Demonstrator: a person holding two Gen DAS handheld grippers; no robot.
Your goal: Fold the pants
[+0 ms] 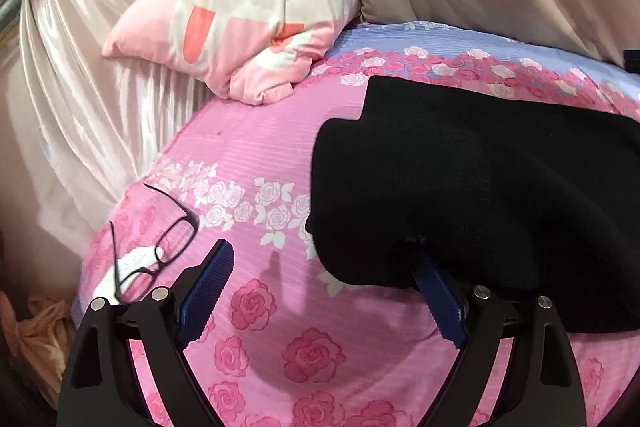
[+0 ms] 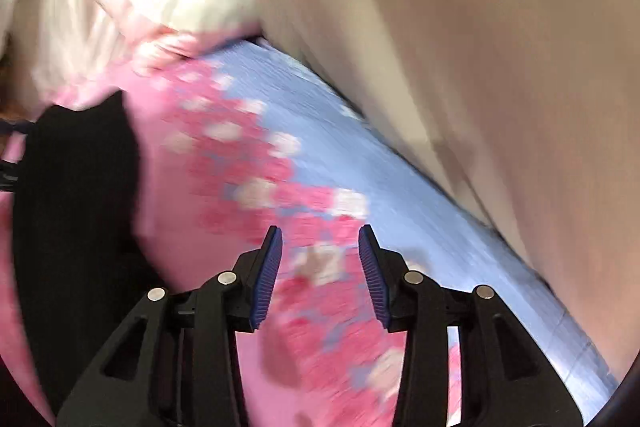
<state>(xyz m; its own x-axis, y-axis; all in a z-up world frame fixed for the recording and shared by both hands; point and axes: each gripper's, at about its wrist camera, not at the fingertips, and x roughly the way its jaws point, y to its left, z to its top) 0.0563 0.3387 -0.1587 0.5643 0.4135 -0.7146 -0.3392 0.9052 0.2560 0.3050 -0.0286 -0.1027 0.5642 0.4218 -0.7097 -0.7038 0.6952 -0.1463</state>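
Black pants [image 1: 480, 187] lie folded over on a pink rose-print bedsheet [image 1: 260, 155], filling the right of the left wrist view. My left gripper [image 1: 320, 259] is open wide; its right finger [image 1: 436, 291] has its tip under the near edge of the pants, its left finger [image 1: 208, 287] is over bare sheet. In the blurred right wrist view the pants [image 2: 76, 187] lie at the left. My right gripper [image 2: 320, 239] is open and empty above the sheet [image 2: 320, 163], to the right of the pants.
Black-framed glasses [image 1: 160, 243] lie on the sheet left of my left gripper. A Hello Kitty pillow [image 1: 240, 7] sits at the head of the bed. Beige curtains [image 2: 480, 67] hang along the far side; the bed's left edge drops off beside satin drapes [image 1: 80, 67].
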